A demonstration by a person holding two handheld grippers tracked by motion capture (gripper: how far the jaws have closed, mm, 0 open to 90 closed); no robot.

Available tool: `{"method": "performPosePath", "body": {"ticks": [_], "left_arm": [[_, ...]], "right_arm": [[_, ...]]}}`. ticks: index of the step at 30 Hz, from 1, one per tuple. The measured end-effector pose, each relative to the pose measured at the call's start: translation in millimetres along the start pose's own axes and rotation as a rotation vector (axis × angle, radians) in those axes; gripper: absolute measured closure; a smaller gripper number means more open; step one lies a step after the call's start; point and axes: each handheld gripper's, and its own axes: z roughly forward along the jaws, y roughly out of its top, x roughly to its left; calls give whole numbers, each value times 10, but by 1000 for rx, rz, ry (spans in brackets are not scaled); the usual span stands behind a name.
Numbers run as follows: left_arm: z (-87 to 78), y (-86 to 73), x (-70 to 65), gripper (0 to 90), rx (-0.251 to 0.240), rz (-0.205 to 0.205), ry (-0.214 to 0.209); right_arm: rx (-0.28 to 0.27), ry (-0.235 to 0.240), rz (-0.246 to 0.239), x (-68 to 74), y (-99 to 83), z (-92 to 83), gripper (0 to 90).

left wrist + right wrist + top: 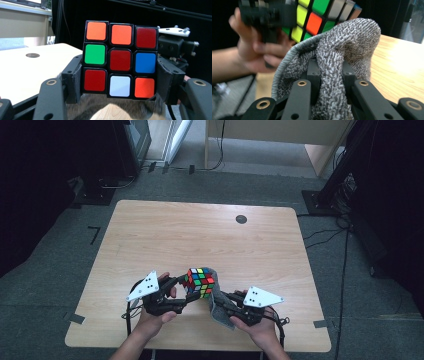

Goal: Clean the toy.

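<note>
While the left gripper [181,289] clamps the multicoloured plastic puzzle cube [199,282] at lower centre, the right gripper [216,301] pinches a grey knitted cloth [216,306] against it, so wiping appears underway; next, a cloth stroke across the cube's faces.

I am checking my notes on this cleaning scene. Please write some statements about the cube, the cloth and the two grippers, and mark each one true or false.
1. The left gripper is shut on the cube. True.
2. The right gripper holds a grey cloth. True.
3. The cube lies flat on the table. False: it is held up above the table, between the jaws.
4. The centre sticker of the cube face seen in the left gripper view is green. False: it is dark red; the green one is at that face's left.
5. The cloth is folded on the far side of the table. False: it is right beside the cube, near the person.
</note>
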Motion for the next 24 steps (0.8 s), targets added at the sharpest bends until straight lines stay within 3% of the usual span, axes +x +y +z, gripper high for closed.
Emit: {"method": "performPosePath", "body": {"ticks": [2,6,9,12,14,17,21,24], "left_arm": [[6,-6,4,346,6,-4,-9],[37,-19,-35,346,27,18,-10],[33,-10,-42,346,25,20,3],[18,-7,-14,346,20,6,24],[25,-9,-9,346,26,4,40],[52,-35,-4,346,55,8,83],[78,-62,15,346,76,2,107],[90,-64,31,346,97,-7,127]], "right_arm": [[-4,-25,-4,-1,30,-16,770],[-94,-51,28,-37,94,-120,770],[-72,-34,2,-19,63,-91,768],[18,-14,-20,-21,-9,-5,764],[65,-51,-22,-38,-65,44,759],[76,-128,37,-128,-137,64,727],[91,-213,46,-235,-192,48,600],[100,-256,14,-258,-196,30,530]]}}
